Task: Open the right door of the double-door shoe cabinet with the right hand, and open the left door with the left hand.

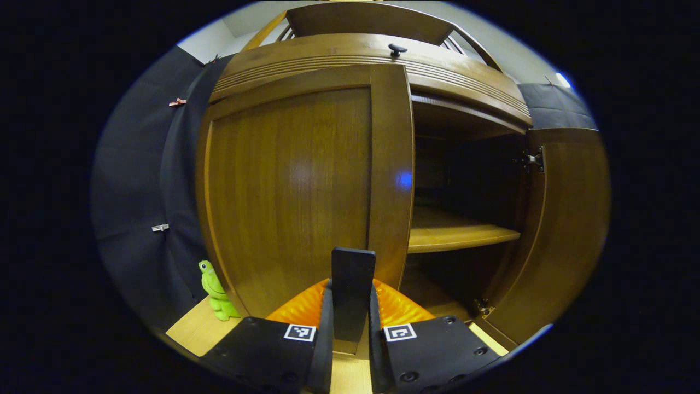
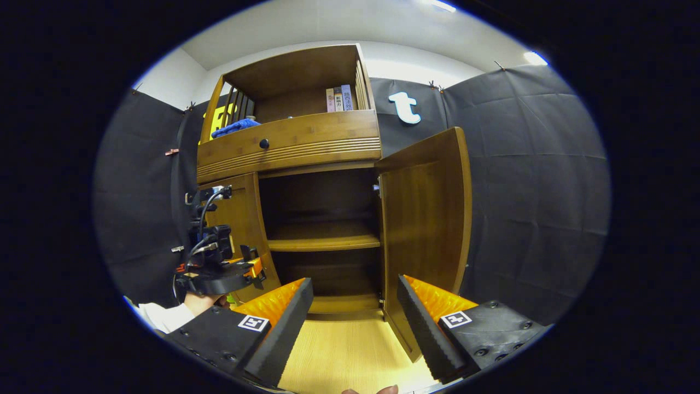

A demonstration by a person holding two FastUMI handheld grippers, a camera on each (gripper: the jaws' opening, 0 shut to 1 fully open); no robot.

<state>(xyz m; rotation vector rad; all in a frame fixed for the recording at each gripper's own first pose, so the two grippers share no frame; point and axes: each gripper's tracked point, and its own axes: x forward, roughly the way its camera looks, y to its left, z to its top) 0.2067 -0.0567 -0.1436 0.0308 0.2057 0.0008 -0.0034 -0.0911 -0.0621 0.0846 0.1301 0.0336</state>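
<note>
One door open, one to go: right door (image 2: 424,219) swung out wide, left door (image 1: 306,186) closed flat against the shoe cabinet (image 1: 372,54).
Left gripper (image 1: 353,298) right up at left door's free inner edge, low down, fingers drawn narrow around a dark upright bar, apparently the door's pull; both fingers look pressed on it, so judged clamped. Door's long axis vertical, hinge side off to left, so coming pull likely swings edge out toward the camera and leftward. Right gripper (image 2: 355,312) spread wide, holding nothing, hanging back off the cabinet above the floor (image 2: 339,350), open right door just ahead to its right. Left hand plainly nearer the remaining door. Green frog toy (image 1: 214,290) beside cabinet's left foot, near the door's swing path.
</note>
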